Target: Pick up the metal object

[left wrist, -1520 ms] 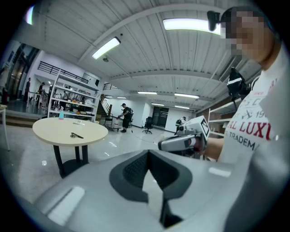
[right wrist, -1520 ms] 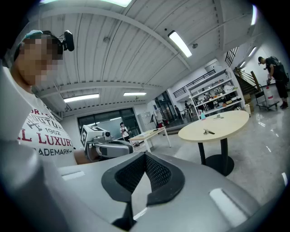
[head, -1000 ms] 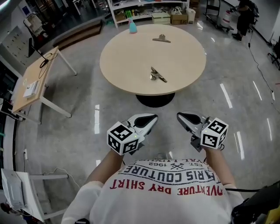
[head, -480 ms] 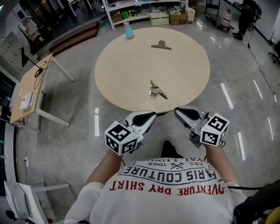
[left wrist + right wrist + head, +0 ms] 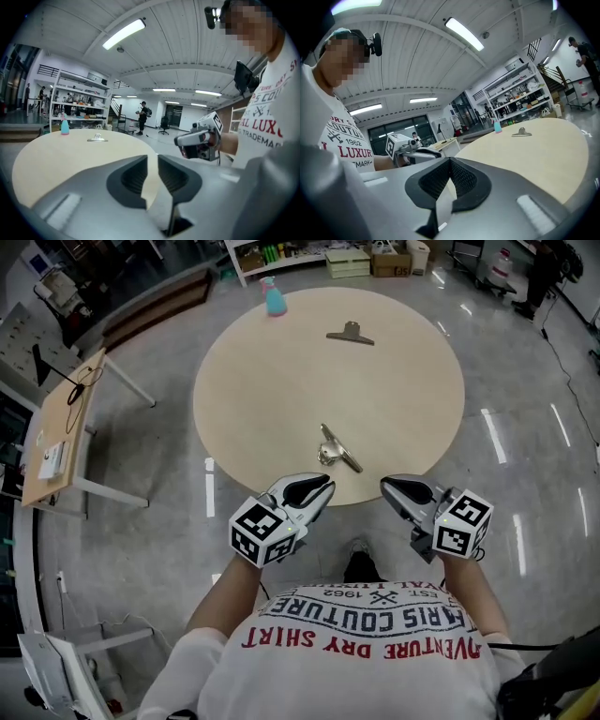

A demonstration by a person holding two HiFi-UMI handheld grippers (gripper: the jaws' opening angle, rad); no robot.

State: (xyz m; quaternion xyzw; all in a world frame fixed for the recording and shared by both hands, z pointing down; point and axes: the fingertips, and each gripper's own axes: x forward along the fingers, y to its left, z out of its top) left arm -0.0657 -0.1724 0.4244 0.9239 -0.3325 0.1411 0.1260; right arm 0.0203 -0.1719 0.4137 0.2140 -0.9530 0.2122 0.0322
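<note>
A bent shiny metal object (image 5: 337, 448) lies on the round beige table (image 5: 262, 399), close to its near edge. Neither gripper view shows it. A second metal piece, a flat clip (image 5: 349, 332), lies at the far side of the table and also appears as the clip (image 5: 97, 138) and the clip (image 5: 521, 133). My left gripper (image 5: 323, 487) hovers at the near edge, just left of the bent object; its jaws are opening with a narrow gap and nothing between them (image 5: 152, 159). My right gripper (image 5: 389, 486) hangs just right of it, shut and empty (image 5: 450, 161).
A blue spray bottle (image 5: 273, 298) stands at the table's far left rim. A small wooden desk (image 5: 66, 418) stands on the floor to the left. Shelves with boxes (image 5: 347, 257) line the back. A person (image 5: 141, 117) stands far off by the shelves.
The table has come closer and now reaches both grippers' tips. The grippers keep their spacing and stay level with each other; nothing was taken hold of.
</note>
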